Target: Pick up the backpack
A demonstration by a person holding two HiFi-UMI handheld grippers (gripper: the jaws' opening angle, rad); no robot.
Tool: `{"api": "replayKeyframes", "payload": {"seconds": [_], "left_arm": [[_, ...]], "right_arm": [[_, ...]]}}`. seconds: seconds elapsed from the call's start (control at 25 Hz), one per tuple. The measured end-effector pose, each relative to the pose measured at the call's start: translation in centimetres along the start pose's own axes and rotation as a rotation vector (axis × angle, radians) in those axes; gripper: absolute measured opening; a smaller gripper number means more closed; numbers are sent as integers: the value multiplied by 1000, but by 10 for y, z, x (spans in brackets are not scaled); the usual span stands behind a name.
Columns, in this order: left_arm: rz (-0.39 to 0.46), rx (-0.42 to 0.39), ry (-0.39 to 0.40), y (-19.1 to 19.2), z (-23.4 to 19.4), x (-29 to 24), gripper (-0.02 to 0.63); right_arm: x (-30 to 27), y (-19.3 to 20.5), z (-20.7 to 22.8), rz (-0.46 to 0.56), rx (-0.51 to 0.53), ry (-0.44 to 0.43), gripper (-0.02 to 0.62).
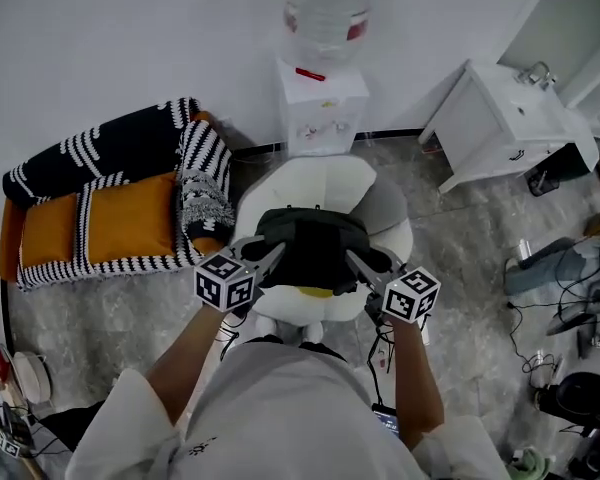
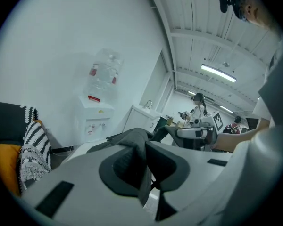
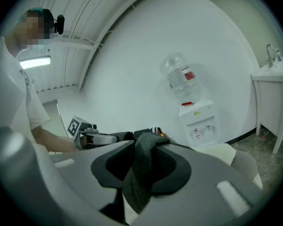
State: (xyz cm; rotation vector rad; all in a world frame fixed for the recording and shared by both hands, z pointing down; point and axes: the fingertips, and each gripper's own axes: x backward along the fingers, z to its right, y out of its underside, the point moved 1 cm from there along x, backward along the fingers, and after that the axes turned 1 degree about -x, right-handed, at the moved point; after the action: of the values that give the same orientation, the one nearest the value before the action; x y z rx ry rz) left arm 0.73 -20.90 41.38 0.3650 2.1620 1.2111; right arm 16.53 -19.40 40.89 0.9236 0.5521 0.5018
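Head view: backpack (image 1: 310, 248), black, hangs between the two tongs over the white chair (image 1: 310, 180); left gripper (image 1: 272, 256) bites its left side, right gripper (image 1: 358, 262) its right side. Whether the bag's underside is clear of the seat cannot be told from above. Water dispenser (image 1: 322, 103) stands behind the chair, striped sofa (image 1: 120, 218) to the left. Left gripper view: jaws clenched on a fold of dark backpack fabric (image 2: 140, 147), which fills the gap between the pads and trails below them; the other gripper shows beyond the bag. Right gripper view: same picture, jaws clamped on a thicker bunch of grey-black cloth (image 3: 144, 166) that drapes down through the gap. Risks, as judged: both holds are on loose cloth, not on a handle or strap, so the bag's weight could drag the fold out of either pinch, the thinner left one first. If one hand leads the other, the load tips to one side. A dangling strap could catch on the chair edge.
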Motion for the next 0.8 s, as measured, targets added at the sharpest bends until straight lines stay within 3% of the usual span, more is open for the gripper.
{"api": "replayKeyframes", "payload": {"seconds": [0.8], "left_arm": [[197, -141, 57, -107, 30, 29, 35]], "right_arm": [[17, -104, -40, 183, 134, -19, 97]]}}
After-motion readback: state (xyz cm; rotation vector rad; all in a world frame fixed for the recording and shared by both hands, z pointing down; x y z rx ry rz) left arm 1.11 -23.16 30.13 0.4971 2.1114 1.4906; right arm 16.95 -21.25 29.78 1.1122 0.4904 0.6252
